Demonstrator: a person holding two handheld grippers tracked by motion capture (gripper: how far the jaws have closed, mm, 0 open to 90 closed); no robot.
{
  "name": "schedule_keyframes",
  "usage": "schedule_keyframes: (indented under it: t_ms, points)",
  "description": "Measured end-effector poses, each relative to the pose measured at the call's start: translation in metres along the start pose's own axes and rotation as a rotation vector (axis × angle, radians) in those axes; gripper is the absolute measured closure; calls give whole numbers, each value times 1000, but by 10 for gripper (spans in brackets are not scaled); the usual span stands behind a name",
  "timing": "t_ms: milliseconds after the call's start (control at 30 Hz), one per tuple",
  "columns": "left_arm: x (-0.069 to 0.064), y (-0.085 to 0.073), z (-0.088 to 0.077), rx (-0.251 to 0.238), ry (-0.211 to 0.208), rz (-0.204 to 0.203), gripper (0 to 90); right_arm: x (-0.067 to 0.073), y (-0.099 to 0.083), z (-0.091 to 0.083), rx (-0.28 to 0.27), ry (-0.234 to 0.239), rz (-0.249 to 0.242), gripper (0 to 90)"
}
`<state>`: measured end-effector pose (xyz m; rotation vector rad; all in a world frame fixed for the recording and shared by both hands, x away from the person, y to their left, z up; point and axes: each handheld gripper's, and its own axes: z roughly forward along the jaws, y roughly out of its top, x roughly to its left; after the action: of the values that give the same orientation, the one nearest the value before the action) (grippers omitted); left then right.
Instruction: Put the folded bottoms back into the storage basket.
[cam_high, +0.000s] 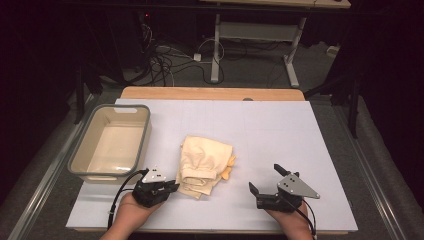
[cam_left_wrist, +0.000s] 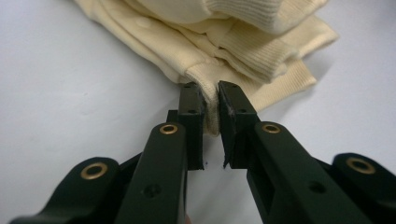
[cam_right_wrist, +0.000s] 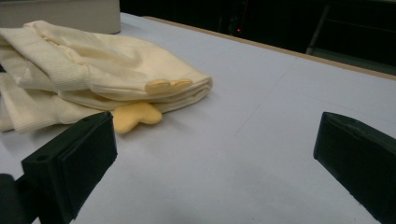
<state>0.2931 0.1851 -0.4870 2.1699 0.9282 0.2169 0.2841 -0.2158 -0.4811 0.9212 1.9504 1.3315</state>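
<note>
Between my left claw's (cam_left_wrist: 211, 109) black jaws sits a ribbed cuff of the folded cream knitted garment (cam_high: 205, 165), pinched tight at its near corner. It lies mid-worktop (cam_high: 280, 130) on the pale sheet, beside the grey-rimmed beige plastic tub (cam_high: 80, 150). My right claw (cam_high: 264, 180) hovers wide apart, holding nothing, well off the garment's yellow appliqué edge.

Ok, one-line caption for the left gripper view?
Left gripper jaws pinch a ribbed edge of the folded cream fabric garment.
</note>
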Motion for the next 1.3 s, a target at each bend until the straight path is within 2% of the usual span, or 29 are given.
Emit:
schedule_keyframes:
  t_ms: [200, 400, 500, 567, 633, 733, 800, 867, 900, 1100, 1133, 1233, 1300]
  points:
    - [6, -8, -5, -15, 23, -10, 784, 0, 0, 0, 2, -1, 0, 4]
    - [4, -10, -3, -38, 38, 11, 755, 0, 0, 0, 1, 2, -2, 4]
    - [3, -10, -4, -73, 20, 4, 653, 1, -1, 1, 6, 4, -6, 4]
    - [0, -11, -5, -111, 20, 19, 515, 1, -1, 2, 7, 14, -10, 4]
    - [-1, -11, -5, -134, 25, 32, 492, 2, -1, 2, 8, 15, -10, 4]
    - [0, -11, -4, -148, 24, 31, 395, 3, 0, 3, 9, 25, -12, 4]
    - [1, -11, -3, -159, -9, 28, 338, 4, 0, 4, 11, 30, -9, 4]
    - [1, -10, -2, -154, -22, 25, 250, 5, 1, 5, 14, 35, -10, 4]
    - [1, -10, -2, -151, -26, 22, 234, 5, 1, 5, 12, 41, -9, 4]
    - [-2, -8, -1, -164, 11, 42, 128, 9, 4, 12, 18, 75, 11, 4]
    - [-3, -7, 0, -161, 14, 40, 78, 10, 5, 13, 19, 84, 15, 4]
    - [-3, -6, 1, -152, 21, 46, 6, 11, 8, 18, 22, 97, 33, 4]
    - [-3, -5, 2, -149, 33, 46, 0, 11, 10, 22, 32, 102, 38, 5]
